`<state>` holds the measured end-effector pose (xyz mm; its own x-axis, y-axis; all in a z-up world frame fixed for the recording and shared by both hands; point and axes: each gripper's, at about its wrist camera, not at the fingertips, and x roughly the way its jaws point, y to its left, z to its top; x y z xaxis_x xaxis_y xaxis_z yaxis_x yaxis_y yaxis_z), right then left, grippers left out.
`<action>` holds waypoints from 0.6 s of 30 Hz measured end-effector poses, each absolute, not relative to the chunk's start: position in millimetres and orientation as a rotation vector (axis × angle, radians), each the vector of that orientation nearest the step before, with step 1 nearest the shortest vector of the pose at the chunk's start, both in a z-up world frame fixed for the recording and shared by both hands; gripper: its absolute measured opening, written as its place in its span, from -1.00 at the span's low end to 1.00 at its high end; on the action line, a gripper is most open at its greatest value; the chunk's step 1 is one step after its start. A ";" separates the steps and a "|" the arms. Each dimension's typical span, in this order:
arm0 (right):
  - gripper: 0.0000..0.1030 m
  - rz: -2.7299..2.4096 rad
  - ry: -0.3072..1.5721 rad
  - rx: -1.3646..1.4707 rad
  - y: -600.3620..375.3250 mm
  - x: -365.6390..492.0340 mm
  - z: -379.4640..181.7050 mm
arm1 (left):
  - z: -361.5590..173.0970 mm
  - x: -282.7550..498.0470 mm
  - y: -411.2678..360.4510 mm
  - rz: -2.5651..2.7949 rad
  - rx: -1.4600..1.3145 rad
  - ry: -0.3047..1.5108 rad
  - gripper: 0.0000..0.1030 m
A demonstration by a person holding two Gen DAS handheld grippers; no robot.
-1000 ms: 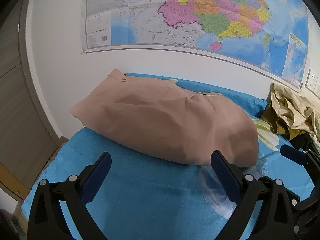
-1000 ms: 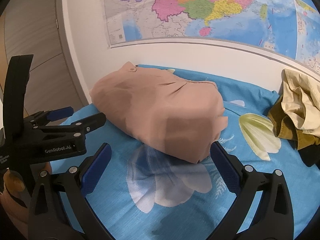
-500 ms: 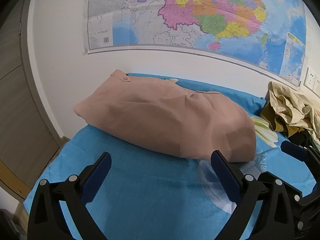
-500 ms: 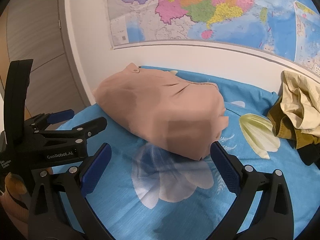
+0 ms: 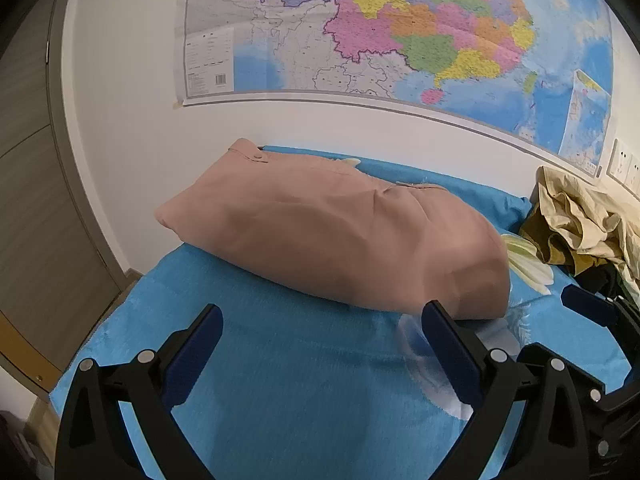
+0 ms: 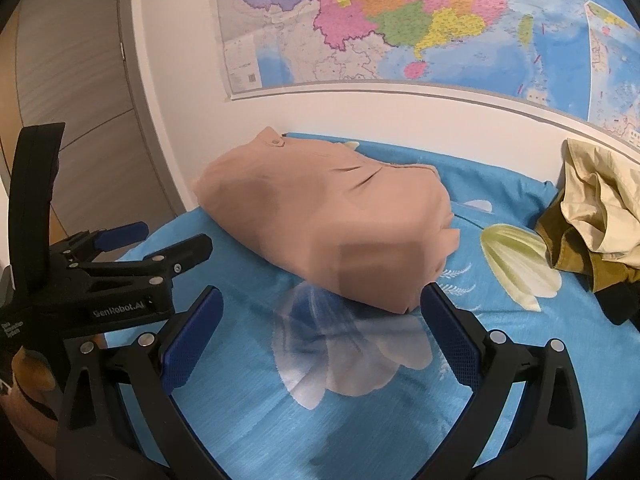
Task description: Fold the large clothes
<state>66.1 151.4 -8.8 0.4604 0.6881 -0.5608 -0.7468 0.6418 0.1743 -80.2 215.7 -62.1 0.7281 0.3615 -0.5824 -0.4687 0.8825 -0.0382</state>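
Backing off slightly, we hold both tools short of the folded pink garment (image 5: 336, 240), which lies at the far left of the blue bed (image 5: 304, 384). Our left hand-held gripper (image 5: 320, 336) and right hand-held gripper (image 6: 320, 320) gape wide, empty. Crumpled yellow clothes (image 6: 592, 216) sit far right.
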 end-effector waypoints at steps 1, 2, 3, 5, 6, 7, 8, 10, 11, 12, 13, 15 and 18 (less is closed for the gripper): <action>0.89 0.886 0.642 -0.102 151.5 65.0 -8.7 | -62.4 -80.5 215.9 0.459 -0.188 0.601 0.87; 0.89 0.888 0.641 -0.101 151.5 64.0 -8.7 | -62.8 -80.9 215.8 0.456 -0.190 0.604 0.87; 0.89 0.891 0.642 -0.099 151.4 63.2 -8.8 | -62.9 -80.9 215.6 0.454 -0.192 0.606 0.87; 0.89 0.897 0.646 -0.097 151.0 62.4 -9.6 | -63.5 -82.0 214.7 0.454 -0.194 0.608 0.87; 0.89 0.896 0.648 -0.095 151.0 61.9 -10.0 | -63.6 -83.3 214.1 0.456 -0.192 0.606 0.87; 0.89 0.899 0.649 -0.092 150.7 61.4 -10.3 | -63.5 -84.0 214.0 0.456 -0.191 0.606 0.87; 0.89 0.900 0.651 -0.091 150.7 60.9 -10.4 | -63.8 -84.4 213.4 0.455 -0.189 0.607 0.87; 0.89 0.902 0.648 -0.091 150.0 60.3 -10.4 | -64.3 -84.7 213.2 0.454 -0.189 0.609 0.87; 0.89 0.904 0.648 -0.090 149.6 60.3 -10.4 | -64.5 -85.1 212.9 0.453 -0.189 0.609 0.87; 0.89 0.901 0.649 -0.088 149.3 60.3 -10.6 | -64.5 -84.5 213.0 0.453 -0.189 0.609 0.87; 0.89 0.903 0.650 -0.085 149.0 60.4 -10.7 | -64.5 -84.3 212.8 0.454 -0.189 0.610 0.87; 0.89 0.903 0.652 -0.079 148.5 60.5 -11.1 | -64.5 -84.5 212.9 0.453 -0.189 0.610 0.87; 0.89 0.901 0.652 -0.077 147.6 59.5 -11.0 | -64.2 -85.1 212.2 0.455 -0.187 0.608 0.87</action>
